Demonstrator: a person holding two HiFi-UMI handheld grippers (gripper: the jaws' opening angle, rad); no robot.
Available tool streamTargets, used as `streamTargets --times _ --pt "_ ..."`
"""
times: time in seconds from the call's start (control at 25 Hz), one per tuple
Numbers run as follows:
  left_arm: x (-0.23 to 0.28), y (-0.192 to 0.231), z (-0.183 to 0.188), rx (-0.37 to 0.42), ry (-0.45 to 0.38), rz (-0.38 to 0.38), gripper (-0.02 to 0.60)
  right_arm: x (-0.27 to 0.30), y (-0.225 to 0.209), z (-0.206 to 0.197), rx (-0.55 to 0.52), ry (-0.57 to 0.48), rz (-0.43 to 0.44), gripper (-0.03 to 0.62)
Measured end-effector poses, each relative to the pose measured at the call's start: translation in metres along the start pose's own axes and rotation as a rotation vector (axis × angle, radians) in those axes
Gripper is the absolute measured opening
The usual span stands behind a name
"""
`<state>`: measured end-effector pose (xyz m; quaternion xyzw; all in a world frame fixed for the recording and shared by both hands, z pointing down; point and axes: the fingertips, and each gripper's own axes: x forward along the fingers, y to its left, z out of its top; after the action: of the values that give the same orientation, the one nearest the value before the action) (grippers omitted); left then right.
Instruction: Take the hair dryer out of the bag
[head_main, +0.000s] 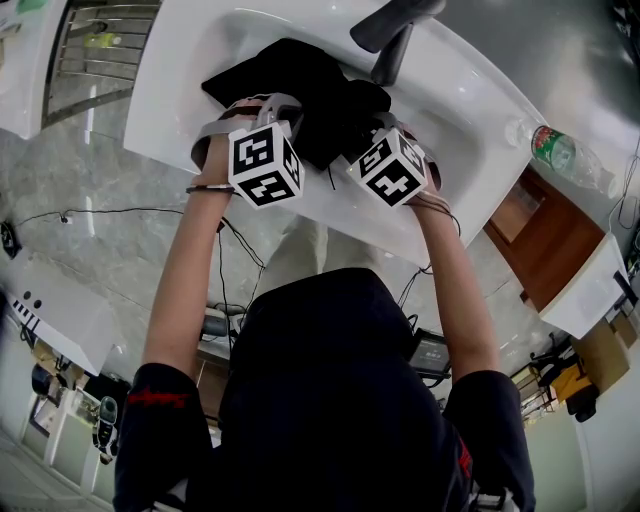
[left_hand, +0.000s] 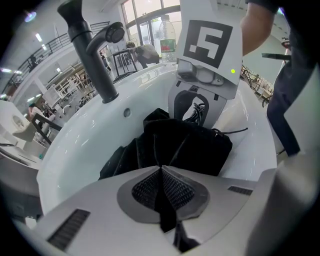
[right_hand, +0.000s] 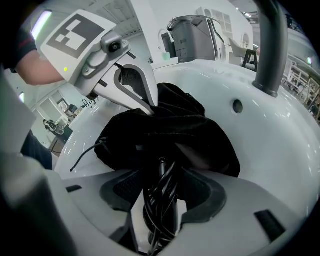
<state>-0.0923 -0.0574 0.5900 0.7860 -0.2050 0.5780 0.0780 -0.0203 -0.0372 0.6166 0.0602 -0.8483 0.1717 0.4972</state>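
The bag (head_main: 300, 80) is lying in the white sink (head_main: 470, 120). The faucet (head_main: 395, 45) is standing close at the bag's 1 o'clock, and bare basin is opening toward 3 o'clock. The near rim is running along 6 o'clock beneath both grippers. The left gripper (left_hand: 161, 172) is pinching a fold of bag cloth, its fingers pressed together on it. The right gripper (right_hand: 161, 172) is clamping the cable-wound end of the hair dryer (right_hand: 159, 200). This end is running between the fingers and entering the bag's mouth at their 12 o'clock, with its remainder hidden inside.
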Motion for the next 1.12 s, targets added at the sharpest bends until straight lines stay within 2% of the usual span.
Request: streamTargets --times 0.84,1.12 --pt "0.0 -0.001 0.005 -0.049 -0.028 -0.002 0.018 0.045 0.002 0.003 -0.076 0.102 0.03 0.238" --pt "0.001 0.0 0.003 -0.054 -0.03 -0.004 0.018 0.044 0.001 0.004 -0.072 0.097 0.041 0.236"
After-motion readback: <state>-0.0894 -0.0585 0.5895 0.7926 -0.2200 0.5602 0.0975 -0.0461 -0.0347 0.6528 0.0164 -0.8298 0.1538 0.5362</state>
